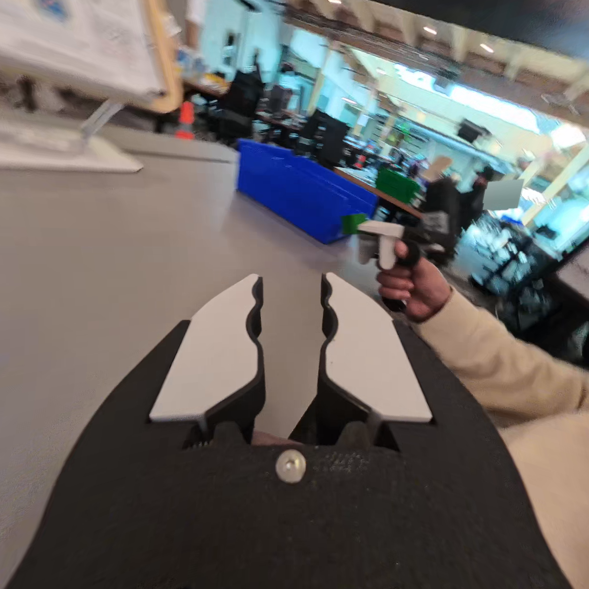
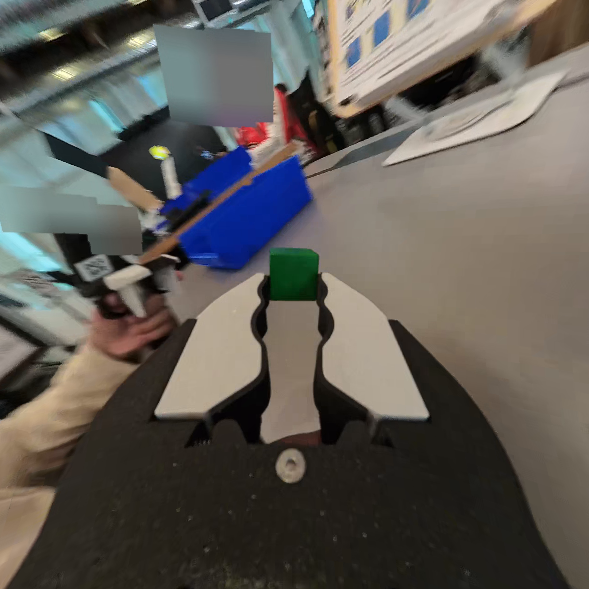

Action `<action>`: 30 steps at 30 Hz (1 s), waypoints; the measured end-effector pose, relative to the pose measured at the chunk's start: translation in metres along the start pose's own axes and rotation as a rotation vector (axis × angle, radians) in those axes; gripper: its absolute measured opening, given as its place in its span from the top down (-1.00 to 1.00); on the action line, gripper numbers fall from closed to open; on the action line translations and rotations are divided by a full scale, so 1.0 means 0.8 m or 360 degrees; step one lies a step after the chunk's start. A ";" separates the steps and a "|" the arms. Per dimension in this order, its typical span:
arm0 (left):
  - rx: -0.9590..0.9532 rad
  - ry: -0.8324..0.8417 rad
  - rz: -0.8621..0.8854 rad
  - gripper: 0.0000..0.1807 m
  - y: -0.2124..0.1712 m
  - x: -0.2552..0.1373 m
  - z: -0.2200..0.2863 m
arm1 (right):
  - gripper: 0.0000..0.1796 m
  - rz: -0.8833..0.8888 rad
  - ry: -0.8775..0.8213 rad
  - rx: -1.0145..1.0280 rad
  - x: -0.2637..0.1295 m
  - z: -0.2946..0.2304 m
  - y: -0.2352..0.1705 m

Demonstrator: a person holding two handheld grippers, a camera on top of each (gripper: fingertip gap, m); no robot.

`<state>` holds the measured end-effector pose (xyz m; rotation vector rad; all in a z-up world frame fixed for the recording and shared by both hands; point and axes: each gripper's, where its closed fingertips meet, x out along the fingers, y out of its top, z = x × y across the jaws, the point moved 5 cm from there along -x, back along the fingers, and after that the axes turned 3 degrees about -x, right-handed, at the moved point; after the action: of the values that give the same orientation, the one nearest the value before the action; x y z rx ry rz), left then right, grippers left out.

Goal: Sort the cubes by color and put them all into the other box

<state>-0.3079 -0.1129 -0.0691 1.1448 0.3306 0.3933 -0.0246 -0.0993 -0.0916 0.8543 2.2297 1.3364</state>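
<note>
Cube: a small solid green cube (image 2: 293, 274) sits pinched between the fingertips of the right hand-held gripper (image 2: 293, 283), lifted above the grey surface (image 2: 446, 287).
Box: a blue plastic bin (image 2: 255, 216) stands near the surface's far edge, beyond the cube.
Left hand-held gripper (image 1: 292, 280): narrowly parted, nothing between its fingers, above the surface.
Hands: each grips a handle, in cream sleeves (image 1: 497, 360).

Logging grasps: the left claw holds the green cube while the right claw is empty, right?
Sides are swapped: the right claw holds the green cube, as the right wrist view shows, and the left claw is empty.
</note>
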 end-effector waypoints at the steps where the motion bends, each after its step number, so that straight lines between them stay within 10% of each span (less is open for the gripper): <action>1: -0.0119 0.0095 0.0010 0.56 -0.002 -0.006 -0.014 | 0.69 0.0026 -0.0127 -0.0120 -0.006 0.004 0.003; 7: 0.0208 0.0672 -0.0013 0.43 -0.008 -0.027 -0.061 | 0.69 0.0088 -0.0475 -0.0526 -0.006 -0.007 -0.007; 23: 0.0507 0.0810 -0.0160 0.54 -0.022 -0.019 -0.062 | 0.69 0.0057 -0.0437 -0.0446 0.009 -0.008 -0.020; 30: 0.0436 0.0644 -0.0116 0.54 -0.012 -0.019 -0.037 | 0.69 0.0148 -0.0804 -0.0816 -0.049 0.025 0.125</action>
<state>-0.3334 -0.0994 -0.0884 1.3131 0.7973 0.5272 0.0461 -0.0779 -0.0110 0.9686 1.3971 1.4426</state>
